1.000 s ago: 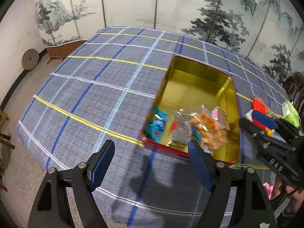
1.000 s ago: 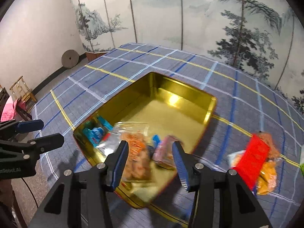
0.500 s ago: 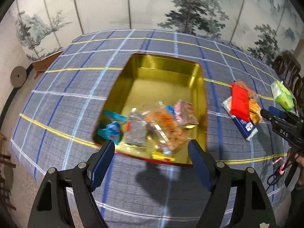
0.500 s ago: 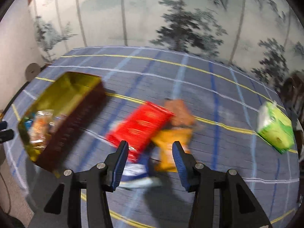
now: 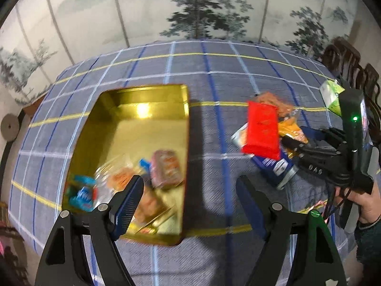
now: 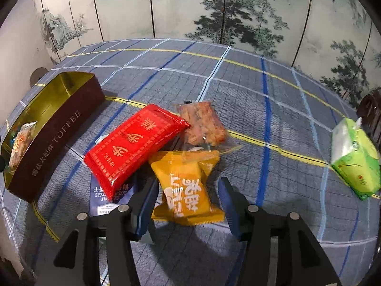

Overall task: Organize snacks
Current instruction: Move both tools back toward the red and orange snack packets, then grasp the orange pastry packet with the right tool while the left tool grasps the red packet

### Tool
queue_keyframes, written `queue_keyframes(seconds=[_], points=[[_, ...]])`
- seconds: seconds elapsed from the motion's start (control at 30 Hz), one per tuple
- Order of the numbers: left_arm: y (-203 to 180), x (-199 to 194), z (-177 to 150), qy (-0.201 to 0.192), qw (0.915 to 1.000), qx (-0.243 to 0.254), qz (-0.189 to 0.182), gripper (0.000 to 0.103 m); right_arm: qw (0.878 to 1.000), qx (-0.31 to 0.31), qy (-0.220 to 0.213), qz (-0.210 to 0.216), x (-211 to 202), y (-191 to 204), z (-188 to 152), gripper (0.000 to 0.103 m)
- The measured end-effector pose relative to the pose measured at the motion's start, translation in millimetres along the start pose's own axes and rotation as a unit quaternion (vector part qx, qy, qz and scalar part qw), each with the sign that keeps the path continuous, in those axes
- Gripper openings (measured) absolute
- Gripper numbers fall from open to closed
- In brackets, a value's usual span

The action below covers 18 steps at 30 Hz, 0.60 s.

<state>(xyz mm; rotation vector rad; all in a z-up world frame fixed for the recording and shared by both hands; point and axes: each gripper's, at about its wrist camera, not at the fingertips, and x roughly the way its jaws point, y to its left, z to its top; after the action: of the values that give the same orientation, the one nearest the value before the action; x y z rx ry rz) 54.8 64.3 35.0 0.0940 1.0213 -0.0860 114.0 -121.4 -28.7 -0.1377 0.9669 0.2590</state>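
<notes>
A gold tin (image 5: 133,95) with a dark red "TOFFEE" wall (image 6: 54,138) stands on the checked tablecloth and holds several wrapped snacks (image 5: 166,169). To its right lies a pile: a red packet (image 6: 133,147) on a blue packet (image 6: 107,197), a clear packet of brown snack (image 6: 202,124), and a yellow packet (image 6: 188,166). My right gripper (image 6: 187,186) hangs over the yellow packet, jaws opening either side of it, pads not pressing it. My left gripper (image 5: 188,183) is open and empty above the tin's near right corner. The right gripper (image 5: 295,140) also shows in the left wrist view, at the pile.
A green packet (image 6: 354,157) lies apart at the table's right side. Dark wooden chairs (image 5: 345,57) stand past the right edge. A painted folding screen (image 6: 190,7) closes off the back. A person's hand (image 5: 366,205) holds the right gripper.
My right gripper swung from above the tin to the snack pile and lowered over the yellow packet, jaws a little wider. The left gripper slid right along the tin, staying open.
</notes>
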Motion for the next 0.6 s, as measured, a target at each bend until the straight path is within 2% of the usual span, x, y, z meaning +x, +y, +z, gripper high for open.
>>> queue_keyframes(seconds=[0.1,0.2,0.37,0.6], points=[[-18.2,9.8,10.0,-0.002,0.9998,0.018,-0.011,0.077,1.0,0.005,-0.003,0.012,3.3,-3.1,-1.8,0.053],[-33.7,21.2,19.8,0.0,0.9993,0.028,-0.025,0.077,1.0,0.002,-0.007,0.014,3.5,-5.8,-6.7,0.039],[-58.2,37.5,32.5,0.007,0.9975,0.046,-0.054,0.077,1.0,0.006,-0.018,0.001,-5.1,-22.6,-19.2,0.038],[-89.7,63.7,48.3,0.024,0.9947,0.08,-0.061,0.077,0.997,0.064,-0.028,-0.035,-19.5,-71.7,-42.0,0.038]])
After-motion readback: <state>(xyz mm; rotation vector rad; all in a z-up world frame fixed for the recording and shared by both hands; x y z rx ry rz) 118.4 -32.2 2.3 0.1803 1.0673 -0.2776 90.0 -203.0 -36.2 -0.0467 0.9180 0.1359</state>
